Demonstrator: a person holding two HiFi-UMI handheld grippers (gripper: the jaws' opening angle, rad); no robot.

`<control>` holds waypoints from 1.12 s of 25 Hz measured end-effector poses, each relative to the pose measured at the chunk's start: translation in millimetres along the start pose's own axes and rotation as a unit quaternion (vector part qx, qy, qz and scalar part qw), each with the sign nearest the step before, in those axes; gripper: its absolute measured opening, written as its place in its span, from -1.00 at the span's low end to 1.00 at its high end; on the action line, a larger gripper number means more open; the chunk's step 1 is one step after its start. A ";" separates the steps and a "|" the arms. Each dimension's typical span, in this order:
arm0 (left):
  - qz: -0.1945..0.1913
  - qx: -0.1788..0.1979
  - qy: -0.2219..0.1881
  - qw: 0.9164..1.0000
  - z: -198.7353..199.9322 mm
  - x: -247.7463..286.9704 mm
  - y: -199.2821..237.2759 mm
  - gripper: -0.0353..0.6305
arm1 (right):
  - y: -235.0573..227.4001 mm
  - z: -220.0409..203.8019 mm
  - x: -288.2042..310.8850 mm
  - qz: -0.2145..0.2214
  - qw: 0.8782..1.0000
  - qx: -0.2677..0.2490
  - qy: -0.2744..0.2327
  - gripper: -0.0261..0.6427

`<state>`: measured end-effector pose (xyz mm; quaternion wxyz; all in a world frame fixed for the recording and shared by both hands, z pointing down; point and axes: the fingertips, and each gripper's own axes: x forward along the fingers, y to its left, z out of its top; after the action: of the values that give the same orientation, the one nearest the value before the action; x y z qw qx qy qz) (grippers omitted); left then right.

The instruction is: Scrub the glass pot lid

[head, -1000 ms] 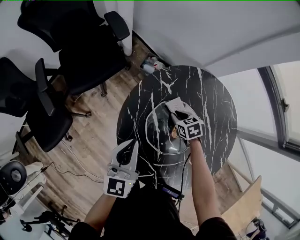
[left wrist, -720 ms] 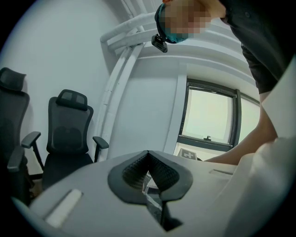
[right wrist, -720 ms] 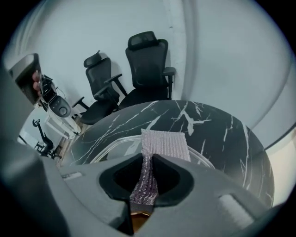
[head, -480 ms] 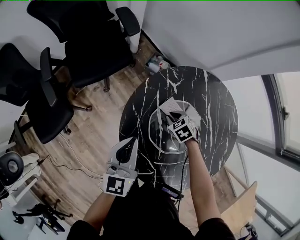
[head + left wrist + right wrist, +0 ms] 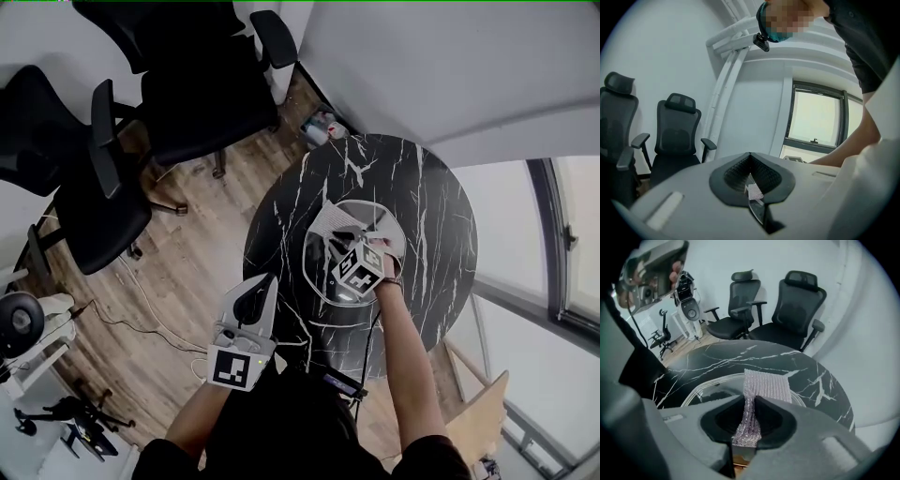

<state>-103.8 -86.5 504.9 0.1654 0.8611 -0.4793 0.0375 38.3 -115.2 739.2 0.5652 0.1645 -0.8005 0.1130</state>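
Glass pot lid [image 5: 321,272] lies flat on the round black marble table [image 5: 431,216], towards the side nearest you. Your right gripper [image 5: 345,236] reaches over the lid; in the right gripper view its jaws [image 5: 751,399] are closed narrowly on a silvery mesh scrub cloth [image 5: 764,385]. The free end of the cloth is spread forward across the lid's rim [image 5: 717,390] and touches the glass. Your left gripper [image 5: 261,289] is held well apart from the lid, off the table's edge and above the wooden floor [image 5: 187,281]. In the left gripper view its jaws [image 5: 750,159] are together, holding nothing; only a small pale scrap [image 5: 753,191] shows at their seam. Black office chairs [image 5: 202,94] stand beyond the table.
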 end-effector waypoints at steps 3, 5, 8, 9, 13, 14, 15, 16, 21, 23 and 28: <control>0.004 -0.001 -0.002 1.000 -1.5 -3.6 1.0 -0.88 | 9.6 -0.2 2.1 -0.008 0.999 -0.044 0.007 -0.71; 0.006 0.000 -0.002 1.000 -3.1 -4.9 1.2 -0.88 | 17.2 1.6 4.4 -0.014 0.998 -0.067 0.014 -0.71; 0.009 0.002 -0.006 1.000 -2.9 -7.5 -0.4 -0.88 | 31.4 6.2 8.8 -0.022 0.994 -0.105 0.023 -0.71; 0.010 0.001 -0.007 1.000 -2.7 -8.7 -1.5 -0.88 | 36.2 7.5 10.4 -0.023 0.993 -0.115 0.025 -0.71; 0.013 -0.001 -0.011 1.000 -2.8 -14.5 -7.7 -0.88 | 49.3 9.5 14.3 -0.024 0.993 -0.116 0.027 -0.71; 0.013 -0.001 -0.010 1.000 -3.6 -16.4 -9.6 -0.88 | 51.8 9.2 14.2 -0.024 0.993 -0.113 0.026 -0.71; 0.014 0.000 -0.010 1.000 -4.1 -18.3 -11.5 -0.88 | 54.4 8.9 13.7 -0.024 0.993 -0.111 0.026 -0.71; 0.015 0.001 -0.011 1.000 -3.7 -20.1 -13.5 -0.88 | 57.3 8.6 13.1 -0.025 0.993 -0.109 0.025 -0.71; 0.018 0.007 -0.012 1.000 -1.5 -29.6 -24.7 -0.88 | 74.9 2.6 10.6 -0.027 0.993 -0.114 0.022 -0.71; 0.020 0.006 -0.012 1.000 -1.4 -34.0 -28.9 -0.88 | 83.3 0.6 10.6 -0.022 0.993 -0.116 0.025 -0.71; 0.018 0.010 -0.017 1.000 -0.6 -38.5 -42.3 -0.88 | 102.2 -4.3 11.2 -0.014 0.993 -0.115 0.028 -0.71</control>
<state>-89.0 -34.5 486.3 0.1477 0.8544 -0.4973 0.0312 -1.3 -21.2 751.7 0.6039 0.1061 -0.7898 0.0168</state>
